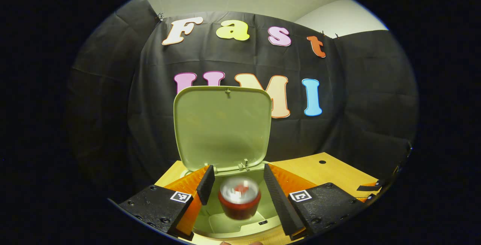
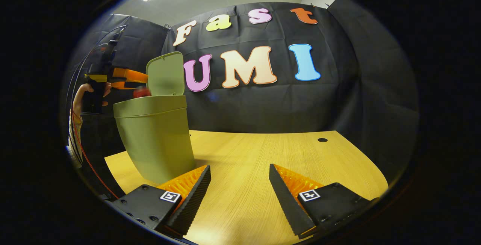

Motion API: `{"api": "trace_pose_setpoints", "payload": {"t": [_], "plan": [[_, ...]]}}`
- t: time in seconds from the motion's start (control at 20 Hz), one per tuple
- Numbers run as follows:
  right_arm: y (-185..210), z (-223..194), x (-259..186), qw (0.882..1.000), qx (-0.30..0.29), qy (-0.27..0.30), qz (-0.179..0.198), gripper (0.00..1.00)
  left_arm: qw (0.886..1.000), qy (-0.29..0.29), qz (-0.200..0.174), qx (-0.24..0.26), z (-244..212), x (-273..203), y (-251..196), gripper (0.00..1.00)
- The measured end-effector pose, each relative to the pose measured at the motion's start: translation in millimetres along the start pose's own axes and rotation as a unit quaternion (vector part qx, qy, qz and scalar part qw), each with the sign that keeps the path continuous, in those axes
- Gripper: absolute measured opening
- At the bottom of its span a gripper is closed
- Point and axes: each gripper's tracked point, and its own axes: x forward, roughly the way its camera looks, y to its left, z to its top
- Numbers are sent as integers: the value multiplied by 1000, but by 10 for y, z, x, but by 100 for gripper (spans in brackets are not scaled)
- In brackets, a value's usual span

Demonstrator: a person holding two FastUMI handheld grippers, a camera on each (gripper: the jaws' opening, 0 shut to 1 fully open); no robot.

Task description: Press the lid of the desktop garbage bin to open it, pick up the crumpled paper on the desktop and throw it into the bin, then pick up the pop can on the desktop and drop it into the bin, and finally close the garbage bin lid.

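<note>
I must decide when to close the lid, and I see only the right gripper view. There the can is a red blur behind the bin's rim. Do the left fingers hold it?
Observer: No. In the left gripper view the left gripper is open, and the can is a blur between its fingers, touching neither.
Operator: Is it over the opening?
Observer: Yes, the open bin lies directly under it.
Operator: How is the can turned?
Observer: Its silver end faces the camera, with the red body below it.
</note>
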Motion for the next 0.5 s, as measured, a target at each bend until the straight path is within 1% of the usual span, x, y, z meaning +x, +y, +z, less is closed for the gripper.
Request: {"api": "trace_pose_setpoints", "payload": {"t": [0.05, 0.1, 0.2, 0.3, 0.35, 0.4, 0.5], "plan": [[8, 15, -2, 1000, 0, -1, 0, 98, 1000, -5, 2, 5, 38, -15, -15, 82], [8, 27, -32, 1000, 0, -2, -1, 98, 1000, -9, 5, 10, 76, -39, -8, 93], [8, 25, -66, 1000, 2, -1, -1, 98, 1000, -19, 3, 16, 180, -76, -64, 97], [25, 44, -95, 1000, 2, -2, -1, 98, 999, -29, -4, 14, 326, -108, -137, 97], [30, 60, -106, 1000, 1, -2, -1, 98, 999, -34, -5, 13, 389, -117, -151, 95], [32, 66, -119, 1000, 1, -3, -1, 98, 999, -40, -3, 12, 476, -119, -154, 97], [51, 86, -139, 1000, 3, -3, 0, 98, 999, -51, 2, 7, 660, -99, -154, 95]]}}
